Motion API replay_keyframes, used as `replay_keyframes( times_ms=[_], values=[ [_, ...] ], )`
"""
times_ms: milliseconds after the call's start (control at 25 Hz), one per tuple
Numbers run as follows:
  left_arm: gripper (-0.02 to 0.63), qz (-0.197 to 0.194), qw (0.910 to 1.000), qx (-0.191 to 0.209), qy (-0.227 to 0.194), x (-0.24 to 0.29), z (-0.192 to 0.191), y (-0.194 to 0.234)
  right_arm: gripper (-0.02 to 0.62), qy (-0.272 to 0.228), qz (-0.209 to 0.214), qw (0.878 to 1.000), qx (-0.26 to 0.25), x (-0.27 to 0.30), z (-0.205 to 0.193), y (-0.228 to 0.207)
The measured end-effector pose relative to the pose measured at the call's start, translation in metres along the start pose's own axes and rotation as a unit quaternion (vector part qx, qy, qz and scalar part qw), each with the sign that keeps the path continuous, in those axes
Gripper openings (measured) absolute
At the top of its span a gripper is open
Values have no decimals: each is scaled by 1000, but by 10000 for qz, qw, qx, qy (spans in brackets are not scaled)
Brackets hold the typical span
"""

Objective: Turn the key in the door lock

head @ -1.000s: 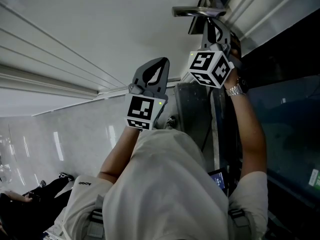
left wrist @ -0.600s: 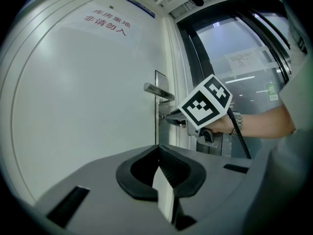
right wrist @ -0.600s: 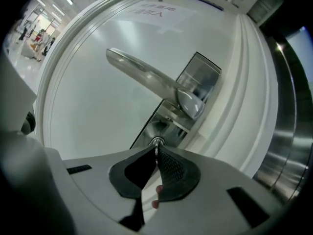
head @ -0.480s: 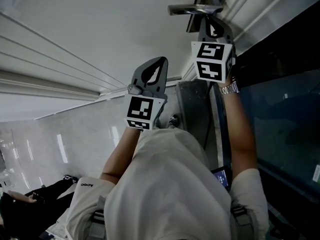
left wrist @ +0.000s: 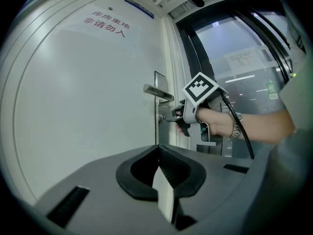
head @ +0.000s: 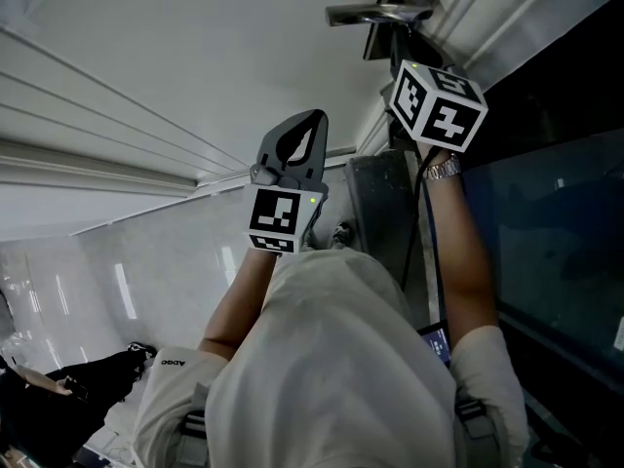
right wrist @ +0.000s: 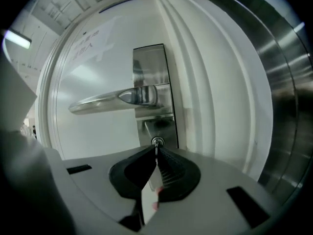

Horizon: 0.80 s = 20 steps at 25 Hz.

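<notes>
The key [right wrist: 157, 149] sits in the lock cylinder [right wrist: 157, 141] just below the door handle [right wrist: 115, 98]. It is pinched edge-on between the right gripper's [right wrist: 156, 153] closed jaws, apparently so a roll of the wrist can turn it. Only the right gripper view shows that pinch, while the left gripper view shows the left gripper [left wrist: 158, 150] pressed together on nothing and held back from the door [left wrist: 88, 106].
</notes>
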State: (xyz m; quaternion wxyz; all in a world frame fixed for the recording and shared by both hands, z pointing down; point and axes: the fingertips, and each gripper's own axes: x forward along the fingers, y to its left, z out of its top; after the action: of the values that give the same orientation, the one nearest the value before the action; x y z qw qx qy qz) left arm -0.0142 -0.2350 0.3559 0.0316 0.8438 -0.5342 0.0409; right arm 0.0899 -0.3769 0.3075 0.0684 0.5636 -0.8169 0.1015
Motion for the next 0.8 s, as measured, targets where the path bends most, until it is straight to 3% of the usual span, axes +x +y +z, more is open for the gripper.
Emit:
replay_keyframes(
  times_ms=[120,240,440,800],
  values=[
    [8,48,10000,-5,3,-1,-1,2,11,-30,174,9972,724,0,-1,-2],
    [8,86,10000,-7,1,-2,-1,4,11,-29,422,9862,1600,0,-1,-4],
    [8,127,9999,8,24,-1,-1,6,11,-58,779,9523,2950,0,-2,-5],
    [8,173,9998,14,47,0,2,7,11,-124,1137,8907,4401,-1,2,-7]
  ],
)
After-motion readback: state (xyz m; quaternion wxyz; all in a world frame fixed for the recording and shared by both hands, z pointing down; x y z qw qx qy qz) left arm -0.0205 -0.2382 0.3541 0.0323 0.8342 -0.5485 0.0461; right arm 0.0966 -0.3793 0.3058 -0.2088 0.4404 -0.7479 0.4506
